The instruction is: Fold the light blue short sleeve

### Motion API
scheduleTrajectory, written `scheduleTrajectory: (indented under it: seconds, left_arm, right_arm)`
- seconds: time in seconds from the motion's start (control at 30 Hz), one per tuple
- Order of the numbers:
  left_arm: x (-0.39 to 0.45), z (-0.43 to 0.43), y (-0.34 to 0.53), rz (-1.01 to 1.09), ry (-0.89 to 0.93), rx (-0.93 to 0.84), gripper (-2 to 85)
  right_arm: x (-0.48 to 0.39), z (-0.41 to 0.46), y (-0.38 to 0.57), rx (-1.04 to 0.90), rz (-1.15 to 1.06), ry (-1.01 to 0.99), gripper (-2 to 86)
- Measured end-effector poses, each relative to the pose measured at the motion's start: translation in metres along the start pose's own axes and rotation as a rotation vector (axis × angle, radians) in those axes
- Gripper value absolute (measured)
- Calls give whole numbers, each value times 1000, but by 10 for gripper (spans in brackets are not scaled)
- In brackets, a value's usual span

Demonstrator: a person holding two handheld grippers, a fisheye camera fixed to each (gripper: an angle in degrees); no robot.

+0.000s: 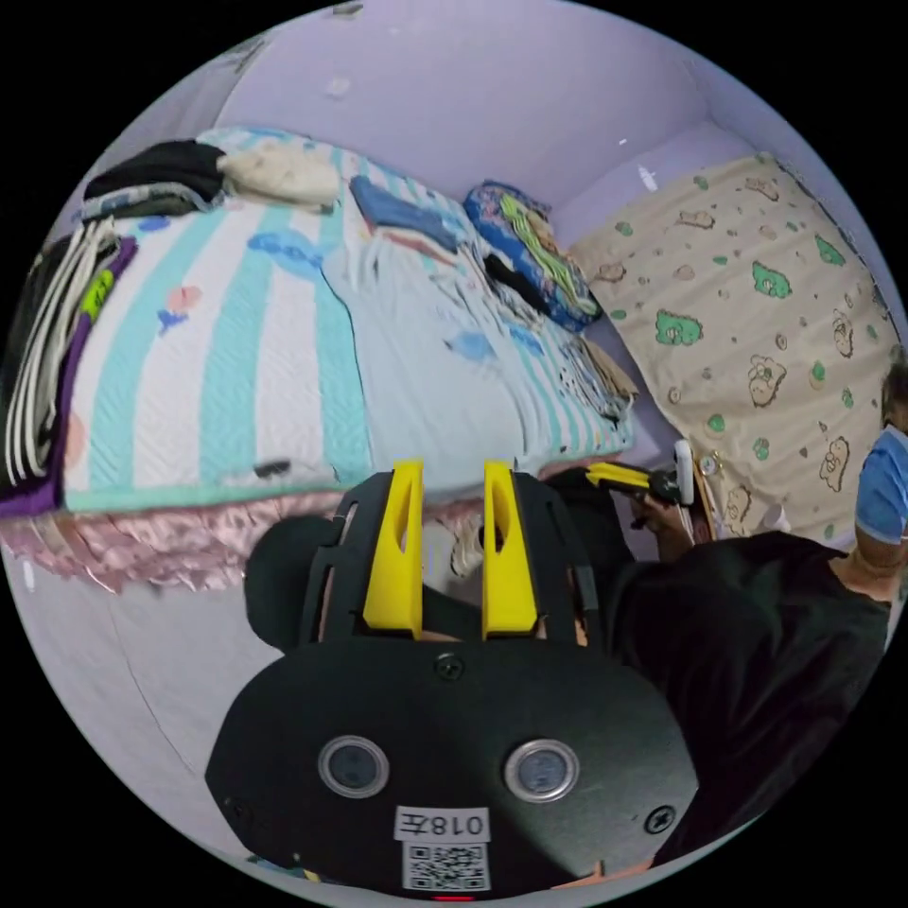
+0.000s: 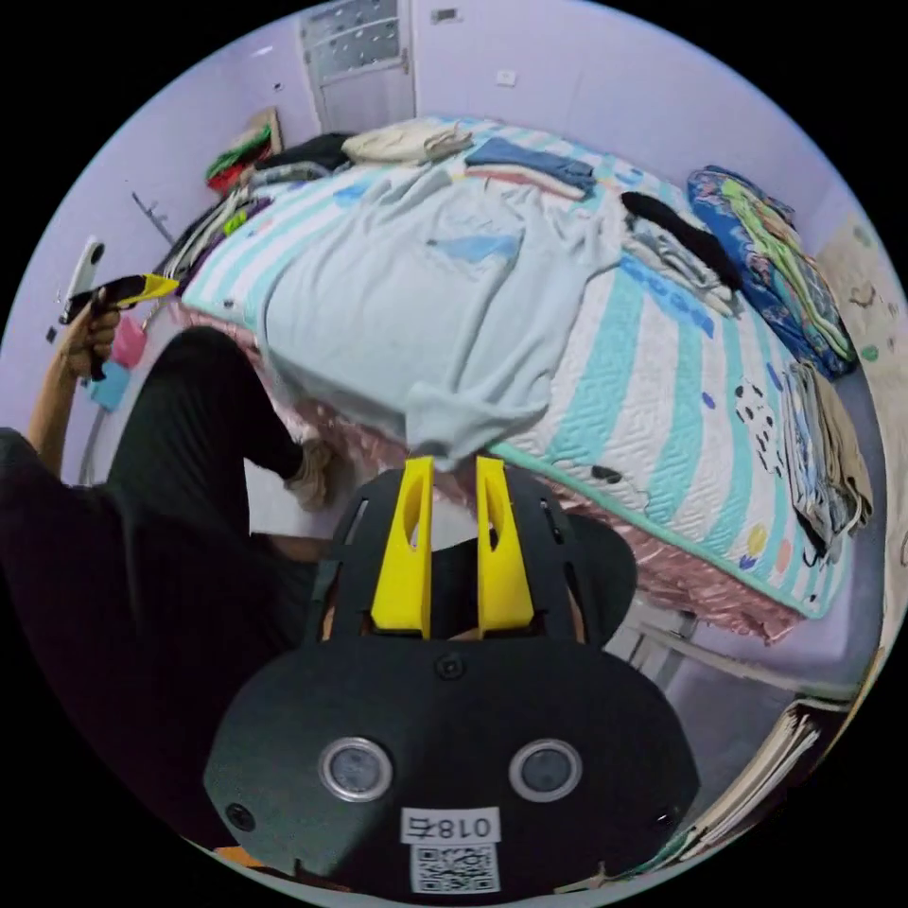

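The light blue short sleeve shirt [image 2: 426,303] lies spread flat on the striped bed [image 2: 653,378], and one sleeve [image 2: 468,421] hangs over the near edge. My right gripper [image 2: 452,465] is open just below that sleeve, with nothing between its jaws. In the left gripper view the shirt [image 1: 426,378] stretches across the bed [image 1: 208,378], and my left gripper [image 1: 452,470] is open and empty off the near edge. The right gripper [image 1: 629,476] is held by a hand beside the bed. The left gripper [image 2: 137,287] is raised at the far left, apart from the shirt.
Folded clothes ring the bed: a stack [image 1: 47,350] at one side, a cream garment [image 2: 407,142], a blue one [image 2: 530,163], a patterned bundle [image 2: 776,274], another stack [image 2: 823,454]. The person in black [image 2: 142,530] sits at the bedside. A bear-print cloth [image 1: 757,312] hangs nearby.
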State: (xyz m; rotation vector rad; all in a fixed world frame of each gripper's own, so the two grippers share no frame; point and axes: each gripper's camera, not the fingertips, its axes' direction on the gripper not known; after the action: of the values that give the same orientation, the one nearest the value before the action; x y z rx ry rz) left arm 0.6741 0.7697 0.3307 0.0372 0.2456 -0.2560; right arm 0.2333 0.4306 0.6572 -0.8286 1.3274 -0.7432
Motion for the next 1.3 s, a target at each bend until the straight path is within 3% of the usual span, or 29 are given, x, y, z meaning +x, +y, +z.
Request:
scheduleTrajectory:
  seconds: [0.13, 0.23, 0.37, 0.53, 0.6, 0.67, 0.77, 0.9, 1.0, 1.13, 1.23, 1.3]
  left_arm:
    - [-10, -8, -85, 38, -84, 189, 105]
    - [-28, 25, -165, 37, -132, 238, 116]
    - [-68, 95, -267, -56, -210, 182, 129]
    - [-97, 160, -326, -164, -316, 68, 131]
    - [-98, 180, -334, -184, -337, 11, 101]
    - [-82, 187, -337, -164, -494, 12, 17]
    - [-70, 170, -332, -192, -509, 111, 1]
    - [-81, 133, -302, -356, -389, 269, 4]
    - [-98, 128, -280, -453, -311, 251, 24]
    - [-116, 115, -259, -538, -129, 280, 73]
    - [-108, 78, -255, -542, -196, 413, 107]
    - [-92, 64, -272, -439, -250, 476, 112]
  right_arm:
    - [67, -7, -57, 139, 52, 17, 92]
    - [124, 15, -127, 215, 88, 46, 106]
    - [214, 71, -232, 239, 250, -87, 124]
    - [283, 139, -312, 192, 412, -183, 137]
    - [292, 164, -335, 149, 434, -220, 111]
    - [291, 177, -346, 93, 442, -152, 54]
    - [298, 162, -342, 190, 492, -79, 8]
    - [334, 138, -305, 301, 711, -46, 8]
    - [366, 144, -268, 270, 880, -47, 26]
    - [403, 159, -231, 279, 976, -329, 47]
    - [416, 133, -216, 372, 988, -242, 64]
    - [414, 110, -235, 453, 867, -170, 82]
